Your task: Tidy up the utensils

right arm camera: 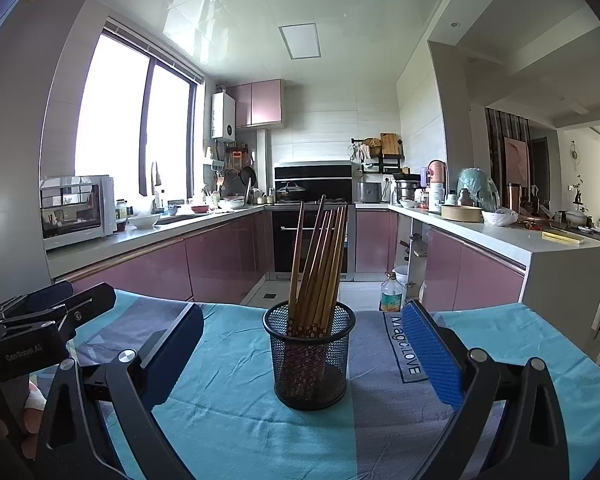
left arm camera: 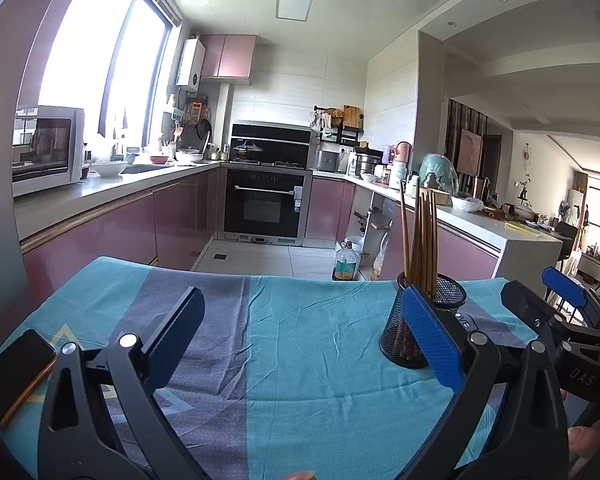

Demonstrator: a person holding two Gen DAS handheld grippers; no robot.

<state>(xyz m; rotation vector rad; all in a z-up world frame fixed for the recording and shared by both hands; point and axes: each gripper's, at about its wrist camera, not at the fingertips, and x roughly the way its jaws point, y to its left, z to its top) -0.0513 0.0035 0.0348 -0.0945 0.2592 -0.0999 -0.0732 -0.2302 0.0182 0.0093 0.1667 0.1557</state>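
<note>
Both grippers are being held with jaws wide apart, nothing between them: left gripper (left arm camera: 300,344) over bare cloth, right gripper (right arm camera: 304,344) framing the mesh cup (right arm camera: 309,354). In the left wrist view the cup's (left arm camera: 396,330) right side is being hidden by the blue finger pad (left arm camera: 432,340), and the phone (left arm camera: 14,372) is being cut off at the left edge by the gripper frame. The chopsticks (right arm camera: 320,268) are being kept upright in the black mesh cup, long axes near vertical, tops leaning slightly right and fanning apart; lower ends are only dimly seen through the mesh. They are brown wood with a small floral pattern near the bottom. The cup is standing on the teal and grey striped tablecloth (right arm camera: 228,408), near its middle. Printed lettering on the cloth (right arm camera: 406,350) is being partly covered by the right finger. Kitchen counters (right arm camera: 140,240) beyond are too cluttered to be itemised.
</note>
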